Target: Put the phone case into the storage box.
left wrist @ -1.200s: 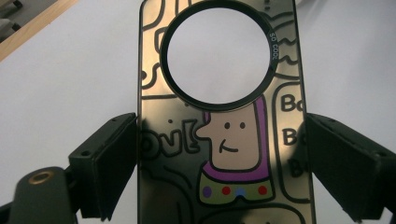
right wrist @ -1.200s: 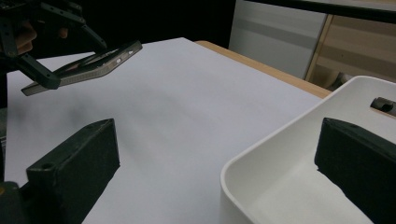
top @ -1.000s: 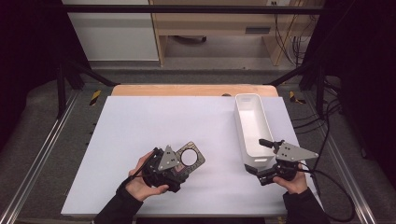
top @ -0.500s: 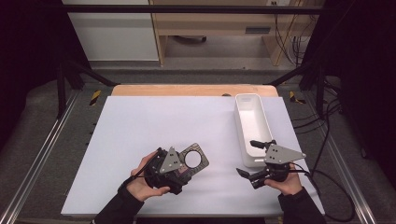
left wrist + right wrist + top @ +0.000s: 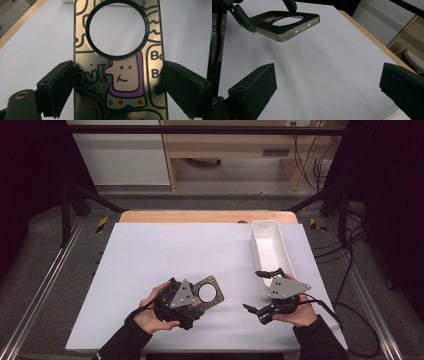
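Left gripper [image 5: 117, 82] has its pads pressed on the two long edges of the phone case [image 5: 117, 62], holding it just above the white tabletop [image 5: 150, 255] at the near middle. Right gripper [image 5: 266, 290] stands spread wide with nothing between its pads, near the long white tray [image 5: 270, 245] and apart from the case. I judge the case light and thin, a glossy printed shell with a big round cutout, so it will flex if squeezed across its width and may slip on those slick rims. I would take it with the right gripper on the free short end, past the cutout where there is solid material, and keep the squeeze gentle. From the right gripper view, the case [image 5: 287, 23] hangs level and clear of the surface.
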